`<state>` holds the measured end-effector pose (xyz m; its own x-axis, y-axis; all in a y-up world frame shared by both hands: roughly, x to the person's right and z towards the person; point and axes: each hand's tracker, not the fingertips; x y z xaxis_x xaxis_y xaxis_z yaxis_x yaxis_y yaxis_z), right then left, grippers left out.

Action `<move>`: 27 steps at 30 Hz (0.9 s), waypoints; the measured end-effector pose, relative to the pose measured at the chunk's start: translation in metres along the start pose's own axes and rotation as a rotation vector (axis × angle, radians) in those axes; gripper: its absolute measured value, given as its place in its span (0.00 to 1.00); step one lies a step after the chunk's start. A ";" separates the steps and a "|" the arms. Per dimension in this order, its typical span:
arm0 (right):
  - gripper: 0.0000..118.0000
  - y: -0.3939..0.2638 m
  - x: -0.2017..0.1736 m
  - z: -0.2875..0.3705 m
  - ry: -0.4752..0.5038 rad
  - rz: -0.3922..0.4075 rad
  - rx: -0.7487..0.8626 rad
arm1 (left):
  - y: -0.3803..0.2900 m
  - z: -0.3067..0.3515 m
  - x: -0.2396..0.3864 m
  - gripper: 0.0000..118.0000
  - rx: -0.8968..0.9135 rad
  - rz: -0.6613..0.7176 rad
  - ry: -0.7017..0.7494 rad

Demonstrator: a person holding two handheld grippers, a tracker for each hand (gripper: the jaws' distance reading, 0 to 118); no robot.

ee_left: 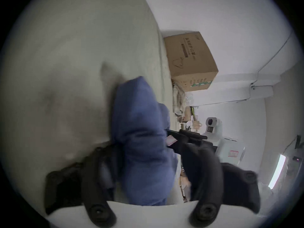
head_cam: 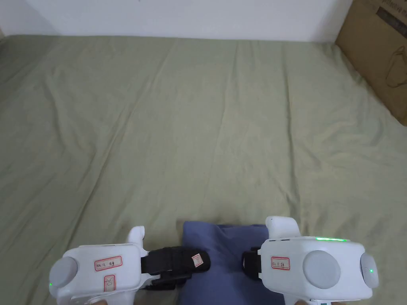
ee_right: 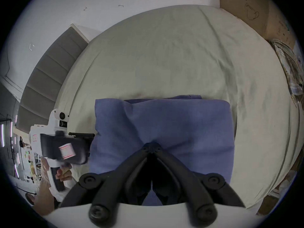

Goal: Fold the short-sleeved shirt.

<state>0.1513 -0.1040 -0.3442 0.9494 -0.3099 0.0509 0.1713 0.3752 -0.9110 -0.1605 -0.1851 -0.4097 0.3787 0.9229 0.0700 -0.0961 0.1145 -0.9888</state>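
The blue shirt (head_cam: 224, 262) sits at six o'clock on the green bedsheet (head_cam: 198, 119), already a compact rectangle, right gripper (ee_right: 152, 147) pinching it, left gripper (ee_left: 148, 149) spread around its edge.

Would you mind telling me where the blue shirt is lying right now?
In the head view the blue shirt lies folded at the near edge of the green bed sheet, between the left gripper and right gripper.

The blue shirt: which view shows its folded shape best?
The right gripper view: the blue shirt lies there as a whole folded rectangle on the bed sheet. The head view catches just its far part, between the grippers; the left gripper view shows it blurred, edge-on.
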 end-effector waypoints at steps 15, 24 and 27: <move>0.01 0.000 0.006 0.001 0.035 -0.025 0.001 | 0.007 0.000 0.035 0.64 -0.028 -0.108 0.184; 0.01 0.000 0.008 0.000 0.038 -0.037 0.004 | 0.003 -0.033 0.036 0.32 -0.061 -0.108 0.219; 0.01 0.001 0.007 0.002 0.050 -0.050 0.007 | 0.004 -0.022 0.027 0.30 -0.038 -0.024 0.127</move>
<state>0.1588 -0.1043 -0.3436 0.9253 -0.3716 0.0757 0.2204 0.3646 -0.9047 -0.1305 -0.1673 -0.4145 0.4945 0.8656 0.0791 -0.0513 0.1199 -0.9915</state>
